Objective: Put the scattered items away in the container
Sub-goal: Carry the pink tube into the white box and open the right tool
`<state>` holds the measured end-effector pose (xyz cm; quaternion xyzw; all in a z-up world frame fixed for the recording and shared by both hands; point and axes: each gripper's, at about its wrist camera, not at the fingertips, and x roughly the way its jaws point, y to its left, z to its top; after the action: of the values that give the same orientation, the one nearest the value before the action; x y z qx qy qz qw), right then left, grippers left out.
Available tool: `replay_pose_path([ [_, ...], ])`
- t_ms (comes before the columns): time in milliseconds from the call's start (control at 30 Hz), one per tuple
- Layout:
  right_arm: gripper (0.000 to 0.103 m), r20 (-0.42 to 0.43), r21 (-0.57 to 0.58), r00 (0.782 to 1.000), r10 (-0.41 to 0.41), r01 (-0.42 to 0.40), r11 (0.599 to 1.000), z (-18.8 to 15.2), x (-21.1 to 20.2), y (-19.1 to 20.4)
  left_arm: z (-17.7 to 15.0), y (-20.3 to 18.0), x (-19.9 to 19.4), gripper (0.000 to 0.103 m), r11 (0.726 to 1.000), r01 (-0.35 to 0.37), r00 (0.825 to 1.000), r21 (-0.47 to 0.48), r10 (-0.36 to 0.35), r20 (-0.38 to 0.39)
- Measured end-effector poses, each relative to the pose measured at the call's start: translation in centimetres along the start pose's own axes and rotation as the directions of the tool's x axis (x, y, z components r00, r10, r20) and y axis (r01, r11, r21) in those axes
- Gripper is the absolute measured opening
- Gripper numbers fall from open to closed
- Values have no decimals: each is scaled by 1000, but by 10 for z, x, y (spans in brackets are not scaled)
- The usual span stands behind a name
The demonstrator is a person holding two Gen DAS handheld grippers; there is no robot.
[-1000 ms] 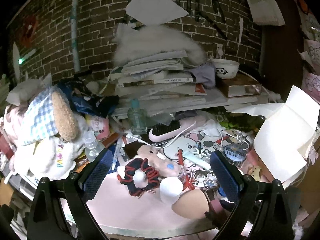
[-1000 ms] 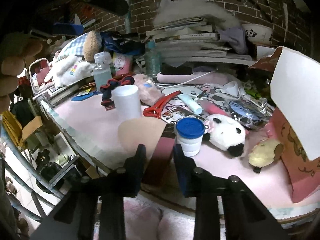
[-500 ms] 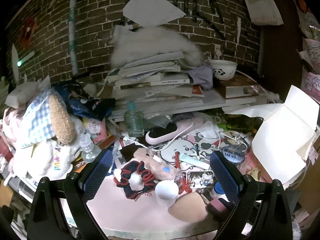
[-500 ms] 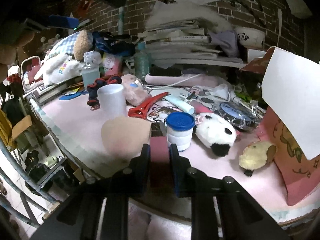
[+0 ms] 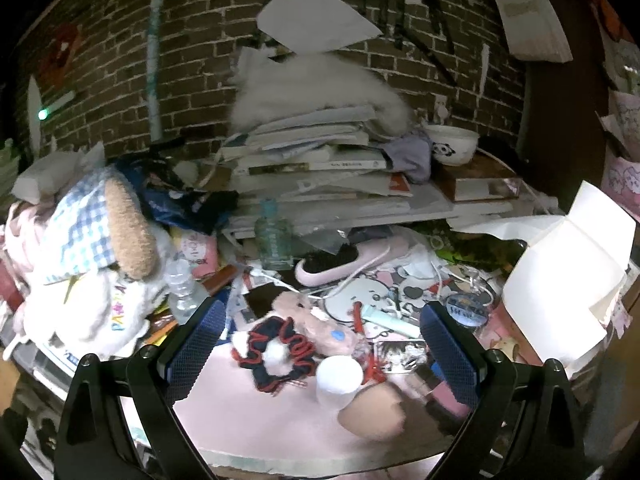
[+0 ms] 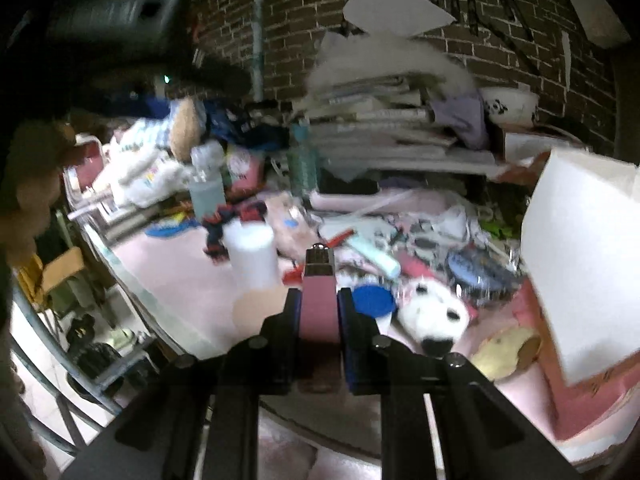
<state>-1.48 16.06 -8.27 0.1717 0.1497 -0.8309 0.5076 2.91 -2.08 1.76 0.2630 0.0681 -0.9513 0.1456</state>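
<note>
My right gripper [image 6: 318, 314] is shut on a flat pink case with a metal tip [image 6: 318, 292], held above the table's front edge; the view is blurred. The container, a pink box with a white flap [image 6: 580, 264], stands to the right. My left gripper [image 5: 320, 334] hangs open above the pink tabletop [image 5: 248, 412], nothing between its fingers. Below it lie a navy-red scrunchie [image 5: 276, 354], a white cup [image 5: 339, 374], a tan puff [image 5: 372, 412] and a pink plush [image 5: 316, 320]. The box [image 5: 560, 280] shows at the right there too.
A panda plush [image 6: 434, 316], a blue-lid jar [image 6: 374, 300] and a yellow plush [image 6: 508, 346] lie near the box. Stacked books [image 5: 320, 176] fill the back; soft toys [image 5: 92, 264] crowd the left. A hand [image 6: 32, 184] shows at far left.
My right gripper has closed on the pink case and lifted it off the table. The left gripper stayed open and drew back a little.
</note>
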Motion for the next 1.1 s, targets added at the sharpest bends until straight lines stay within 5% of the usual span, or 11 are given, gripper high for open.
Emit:
replay_pose_path([
  [267, 15, 55, 42, 998, 38, -40, 998, 60, -45, -35, 0, 10, -9, 98, 1000, 15, 1000, -25, -14, 26],
  [400, 15, -44, 108, 998, 45, -40, 993, 92, -70, -87, -2, 2, -4, 98, 998, 66, 998, -12, -66, 8],
  [533, 15, -192, 139, 981, -20, 47, 989, 113, -88, -138, -6, -9, 5, 98, 995, 95, 995, 4, -95, -8],
  [700, 15, -396, 140, 914, -89, 156, 978, 108, -75, -180, -13, -20, 18, 98, 993, 113, 993, 18, -113, -38],
  [867, 15, -568, 142, 819, -77, 190, 972, 87, -35, -203, -22, -29, 29, 98, 994, 98, 993, 45, -94, -75],
  [1100, 15, -711, 95, 699, -78, 205, 974, 76, 2, -208, -33, -36, 40, 98, 994, 79, 992, 72, -71, -106],
])
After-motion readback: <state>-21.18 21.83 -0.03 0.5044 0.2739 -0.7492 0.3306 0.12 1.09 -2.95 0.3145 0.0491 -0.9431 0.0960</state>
